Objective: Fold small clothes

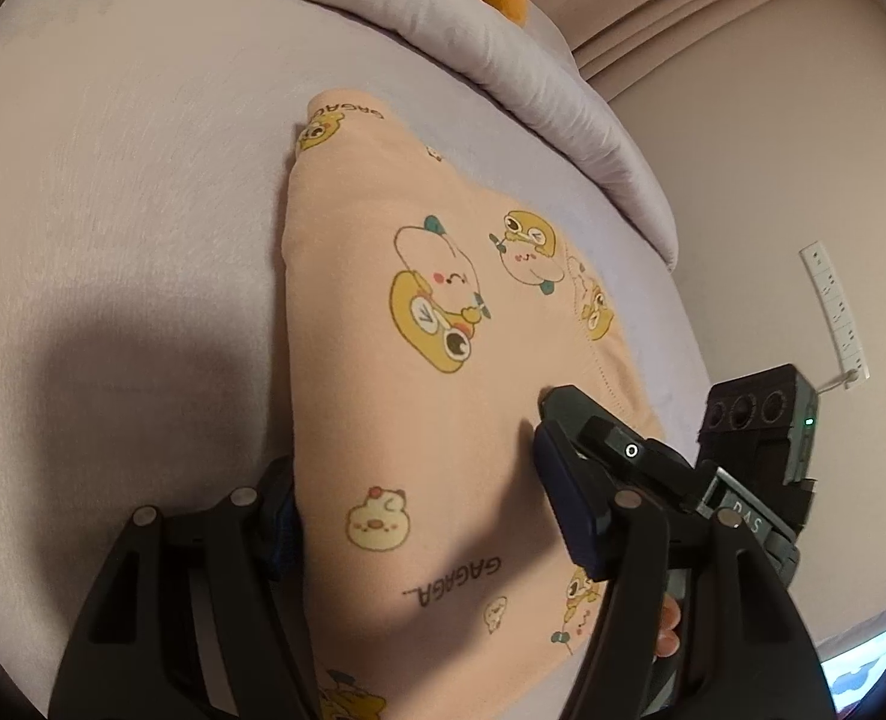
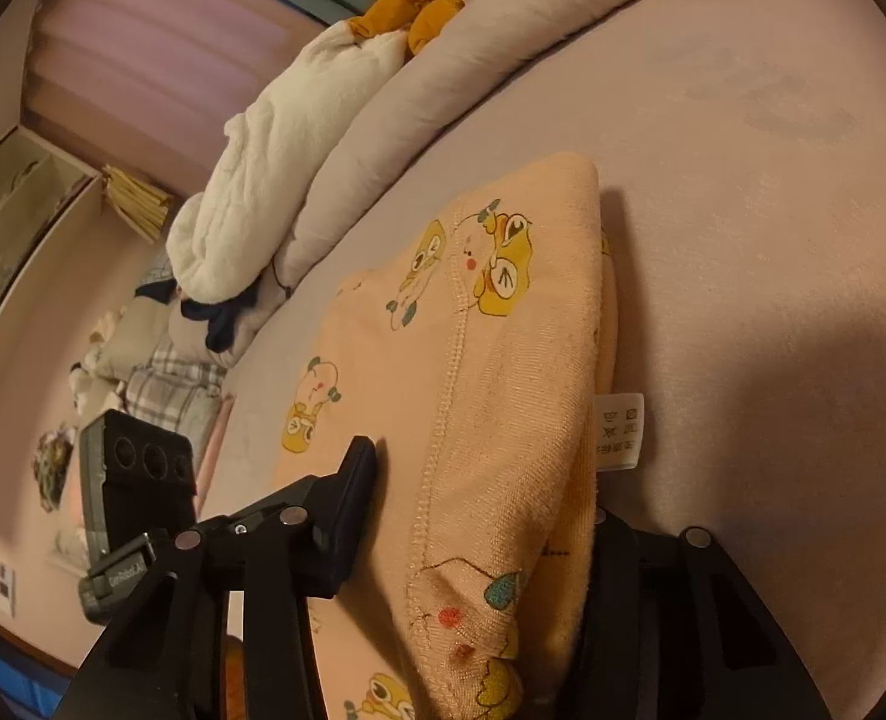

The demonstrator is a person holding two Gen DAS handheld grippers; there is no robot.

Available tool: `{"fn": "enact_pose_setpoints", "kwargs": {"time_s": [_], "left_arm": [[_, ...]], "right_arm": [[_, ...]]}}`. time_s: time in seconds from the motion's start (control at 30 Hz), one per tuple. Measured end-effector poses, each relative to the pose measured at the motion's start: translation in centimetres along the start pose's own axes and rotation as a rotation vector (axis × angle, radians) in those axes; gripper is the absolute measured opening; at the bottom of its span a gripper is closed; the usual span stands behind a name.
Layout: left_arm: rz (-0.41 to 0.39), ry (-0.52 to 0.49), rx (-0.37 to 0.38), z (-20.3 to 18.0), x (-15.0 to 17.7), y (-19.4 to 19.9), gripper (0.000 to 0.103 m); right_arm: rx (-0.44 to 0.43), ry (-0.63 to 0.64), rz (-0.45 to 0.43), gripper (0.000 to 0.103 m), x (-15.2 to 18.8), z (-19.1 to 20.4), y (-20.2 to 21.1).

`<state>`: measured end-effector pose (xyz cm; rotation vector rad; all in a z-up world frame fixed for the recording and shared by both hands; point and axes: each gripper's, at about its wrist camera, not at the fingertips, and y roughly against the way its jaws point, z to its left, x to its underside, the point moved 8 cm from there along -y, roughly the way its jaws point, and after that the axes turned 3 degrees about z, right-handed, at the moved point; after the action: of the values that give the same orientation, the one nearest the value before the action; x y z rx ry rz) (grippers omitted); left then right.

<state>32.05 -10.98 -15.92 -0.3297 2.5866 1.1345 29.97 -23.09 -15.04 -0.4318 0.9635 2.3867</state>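
The peach garment (image 1: 419, 396) lies flat on the bed (image 1: 119, 192), its long axis running straight away from me and between both sets of jaws. My left gripper (image 1: 425, 516) straddles the near edge with its jaws apart — nothing pinched. My right gripper (image 2: 478, 516) sits on the folded right-hand edge by the care label (image 2: 619, 429); whether it grips the cloth I can't tell. Both are equally near, so I'd fold the near edge away.
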Motion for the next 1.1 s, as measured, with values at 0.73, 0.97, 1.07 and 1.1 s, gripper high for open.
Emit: {"fn": "enact_pose_setpoints", "kwargs": {"time_s": [0.73, 0.97, 1.07, 1.1], "left_arm": [[-0.048, -0.120, -0.124, -1.6, 1.1, 0.0, 0.034], [-0.047, -0.104, -0.074, -2.7, 2.5, 1.5, 0.034], [-0.047, -0.111, -0.057, -3.4, 3.4, 2.6, 0.034], [-0.049, -0.113, -0.049, -3.6, 3.8, 3.1, 0.034]], "right_arm": [[0.218, 0.234, -0.117, 0.029, 0.5, 3.3, 0.3], [0.258, 0.292, -0.130, 0.028, 1.7, 4.9, 1.6], [0.255, 0.296, -0.142, 0.028, 2.9, 5.7, 2.7], [0.252, 0.295, -0.148, 0.028, 3.2, 5.9, 3.1]]}}
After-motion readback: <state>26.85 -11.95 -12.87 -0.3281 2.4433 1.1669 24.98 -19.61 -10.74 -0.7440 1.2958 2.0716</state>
